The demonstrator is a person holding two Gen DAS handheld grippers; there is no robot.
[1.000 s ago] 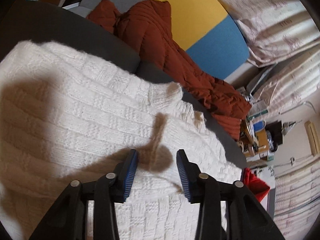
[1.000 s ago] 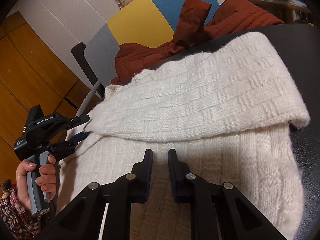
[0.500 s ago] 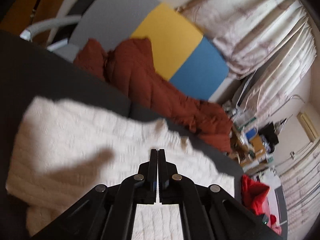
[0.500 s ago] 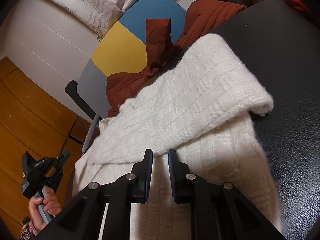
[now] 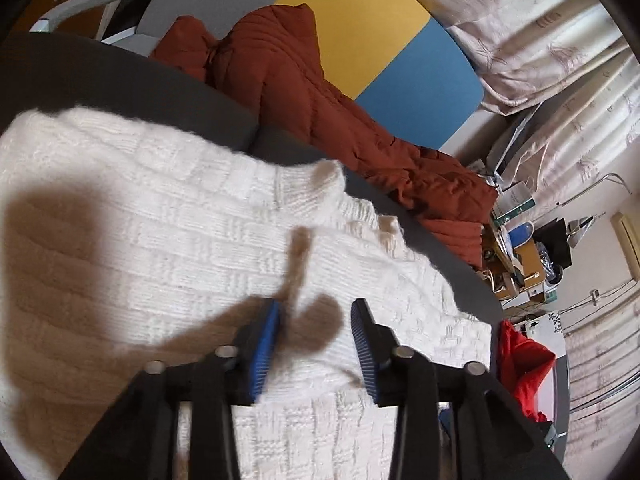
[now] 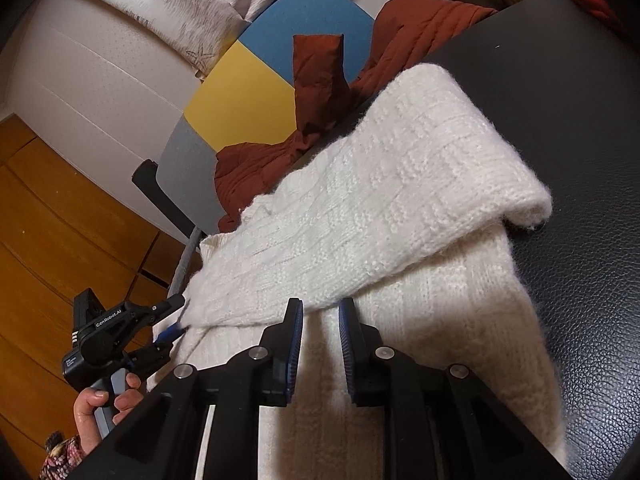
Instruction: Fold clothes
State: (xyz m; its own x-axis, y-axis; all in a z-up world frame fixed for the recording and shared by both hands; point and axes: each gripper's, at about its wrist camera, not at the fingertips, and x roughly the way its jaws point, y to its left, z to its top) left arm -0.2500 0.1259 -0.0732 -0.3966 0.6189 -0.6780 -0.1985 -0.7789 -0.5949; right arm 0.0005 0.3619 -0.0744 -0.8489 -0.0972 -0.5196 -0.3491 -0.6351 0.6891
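In the left wrist view, the left gripper (image 5: 316,344) is hovering with its blue-padded fingers (image 5: 262,354) spread wide and holding nothing. The cream chunky-knit sweater (image 5: 168,248) is filling the space between and ahead of them, reaching from 6 o'clock up toward 10 o'clock, and the gripper's shadow is falling on the knit just beyond the tips. Whether the tips are touching the wool cannot be told. The sweater's ribbed cuff or collar edge is sitting at 12 o'clock from the fingers, at the rim of the dark leather-look round tabletop (image 5: 132,80). Farther off, toward 1 o'clock, a rust-red quilted garment (image 5: 320,120) is draping over a chair with grey, yellow and blue panels (image 5: 360,20).

In the right wrist view, the right gripper (image 6: 320,344) is hovering with its fingers (image 6: 294,344) a little apart, gripping nothing. The cream sweater is lying directly under and ahead of them, and the edge of its folded-over upper layer is crossing just past the fingertips, running from 9 o'clock to 2 o'clock. The bare black tabletop is showing at 3 o'clock. At 9 o'clock the left gripper, held in a person's hand (image 6: 106,404), is sitting at the sweater's far-left edge, its fingers apart. Beyond, at 12 o'clock, the rust-red garment is lying against the chair.
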